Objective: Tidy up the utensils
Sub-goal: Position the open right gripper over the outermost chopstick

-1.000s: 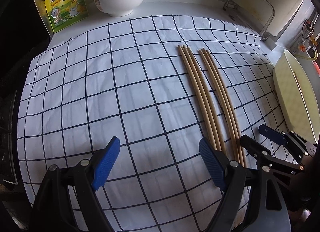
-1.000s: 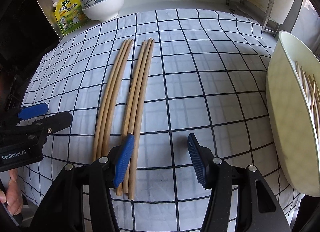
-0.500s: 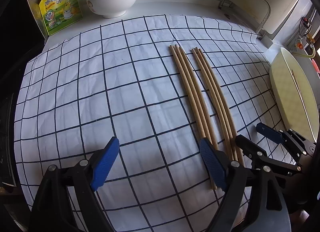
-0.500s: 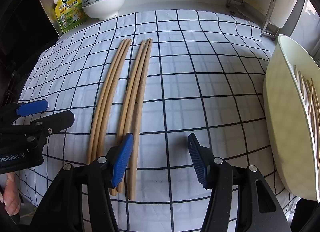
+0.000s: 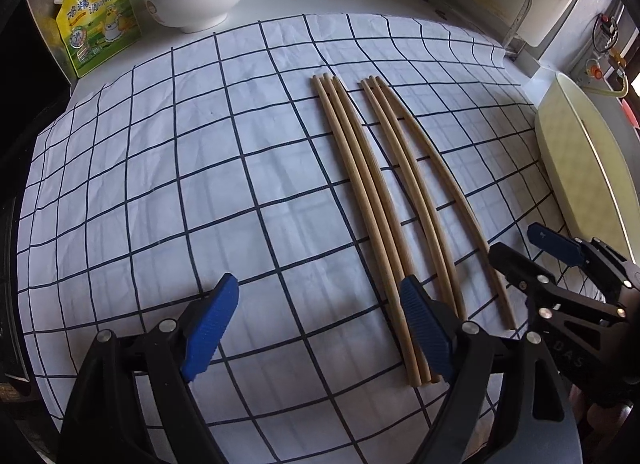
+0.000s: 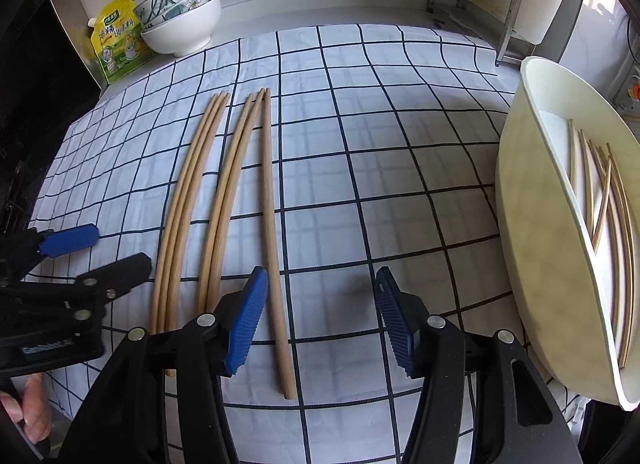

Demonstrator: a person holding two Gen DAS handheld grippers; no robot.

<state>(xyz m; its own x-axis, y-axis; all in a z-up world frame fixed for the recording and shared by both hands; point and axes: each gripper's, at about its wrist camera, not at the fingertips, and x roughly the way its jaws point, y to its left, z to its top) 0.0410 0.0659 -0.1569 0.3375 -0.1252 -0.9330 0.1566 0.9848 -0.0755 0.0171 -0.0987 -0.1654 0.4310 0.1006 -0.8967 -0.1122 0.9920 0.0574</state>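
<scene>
left tongs (image 5: 320,328): wide, empty
right tongs (image 6: 320,324): apart, one stray chopstick (image 6: 272,232) lying between, not pinched

A white counter (image 6: 280,20) is covered by a creased white cloth (image 6: 400,184) with a dark grid. Six wooden chopsticks (image 6: 224,192) are laid on the cloth, three close together, two beside them, and one splayed apart at its near end. Stacked bowls (image 6: 184,28) and a yellow pouch (image 6: 116,40) are set on the bare counter beyond the cloth; a cream tub (image 6: 532,248) is seen at the cloth's right edge.
</scene>
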